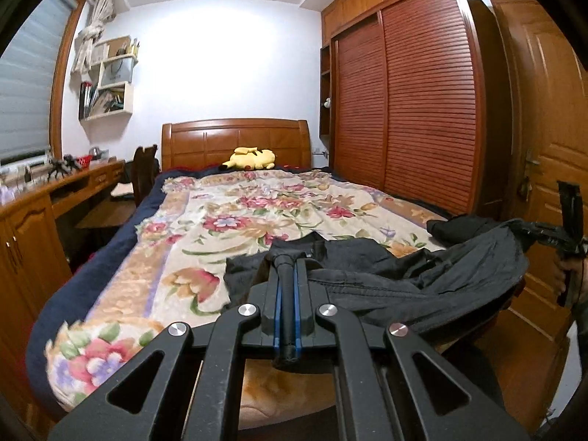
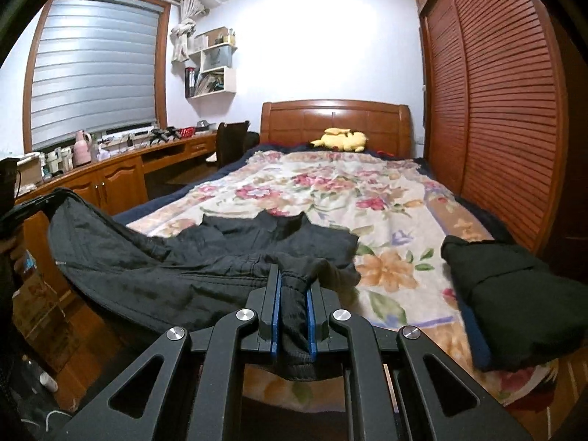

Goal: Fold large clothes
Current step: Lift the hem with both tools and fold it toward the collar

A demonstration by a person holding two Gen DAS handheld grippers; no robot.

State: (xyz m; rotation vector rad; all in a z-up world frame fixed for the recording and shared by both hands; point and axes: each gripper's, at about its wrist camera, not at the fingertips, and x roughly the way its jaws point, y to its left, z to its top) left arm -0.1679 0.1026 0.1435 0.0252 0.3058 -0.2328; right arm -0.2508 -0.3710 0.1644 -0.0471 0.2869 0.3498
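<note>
A large black garment [image 1: 422, 279] hangs stretched between both grippers over the foot of the bed, its far part resting on the floral blanket [image 1: 235, 220]. My left gripper [image 1: 288, 268] is shut on a bunched black edge of it. My right gripper [image 2: 294, 283] is shut on a ribbed black edge of the same garment [image 2: 154, 272]. The right gripper also shows at the right edge of the left wrist view [image 1: 569, 235], holding the other end. The left gripper appears at the far left of the right wrist view [image 2: 25, 209].
A folded black garment [image 2: 522, 312] lies on the blanket [image 2: 386, 198] at the near right. A yellow plush toy [image 1: 251, 158] sits by the wooden headboard [image 1: 235, 139]. A wooden desk [image 2: 110, 176] runs along the left; a slatted wardrobe [image 1: 411, 103] stands right of the bed.
</note>
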